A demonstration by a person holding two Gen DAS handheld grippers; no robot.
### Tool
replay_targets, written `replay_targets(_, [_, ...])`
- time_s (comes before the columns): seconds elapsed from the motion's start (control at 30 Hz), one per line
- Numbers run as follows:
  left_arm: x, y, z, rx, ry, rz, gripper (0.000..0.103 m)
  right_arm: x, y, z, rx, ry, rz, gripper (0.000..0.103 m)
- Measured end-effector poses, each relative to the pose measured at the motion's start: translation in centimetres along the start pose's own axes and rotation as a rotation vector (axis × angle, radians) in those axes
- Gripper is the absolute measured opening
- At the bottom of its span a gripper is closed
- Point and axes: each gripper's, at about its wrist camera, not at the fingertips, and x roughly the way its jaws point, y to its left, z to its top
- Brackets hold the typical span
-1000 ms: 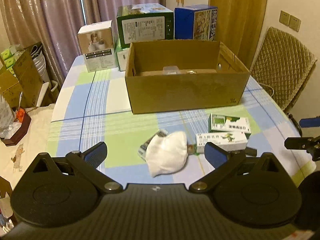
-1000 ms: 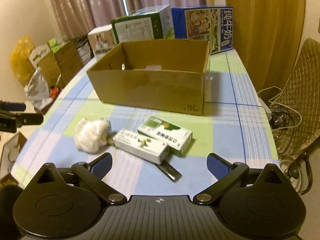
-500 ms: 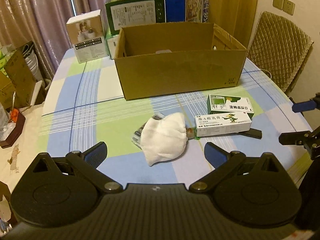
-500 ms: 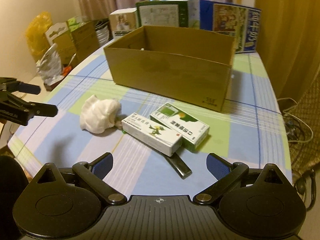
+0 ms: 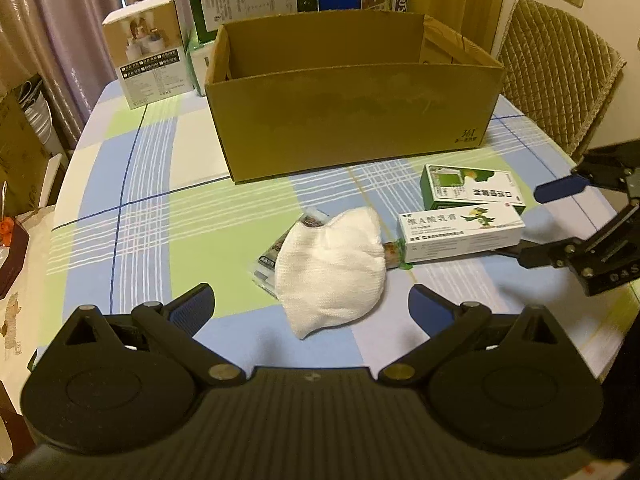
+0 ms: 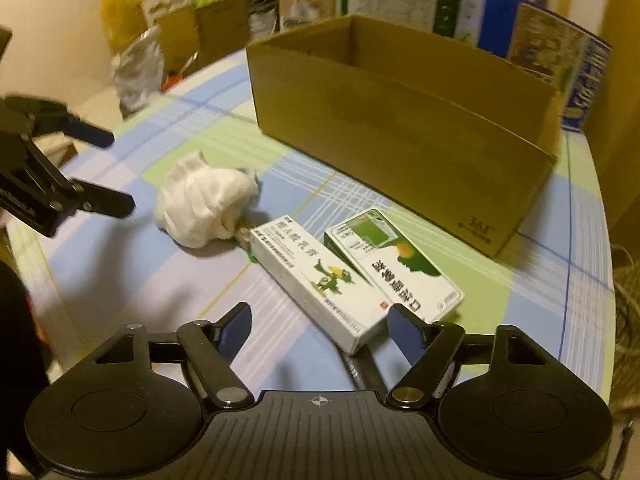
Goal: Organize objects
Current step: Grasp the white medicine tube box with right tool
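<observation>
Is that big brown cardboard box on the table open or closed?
Open. The cardboard box has no lid or flaps over its top, so its inner walls show in both views. What lies inside cannot be told from here.

On the checked-cloth counter [image 5: 160, 208] I see the open brown cardboard box [image 5: 352, 120] at the back. Before it lies a crumpled white cloth [image 5: 332, 268] over a flat packet, touching the long white carton [image 5: 460, 232] to its right; the green-and-white carton [image 5: 468, 186] lies just behind that.
</observation>
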Motion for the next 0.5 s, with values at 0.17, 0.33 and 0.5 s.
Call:
replay_targets(0.17, [1.5,0.3,0.2,0.0,0.018,-0.002,0.101,2.7,-0.5,1.6,-0.069,0.028,0.006,0.065])
replay_targets(0.33, [2.8,0.6,0.3,-0.012,0.034,-0.018,0.101,5.4,-0.5,2.6,-0.141,0.088,-0.005,0.056])
replay_targets(0.5, [3.5,0.7,0.0,-0.02,0.044,-0.025,0.101,6.0,0.3,3.0,-0.183,0.095,-0.008,0.048])
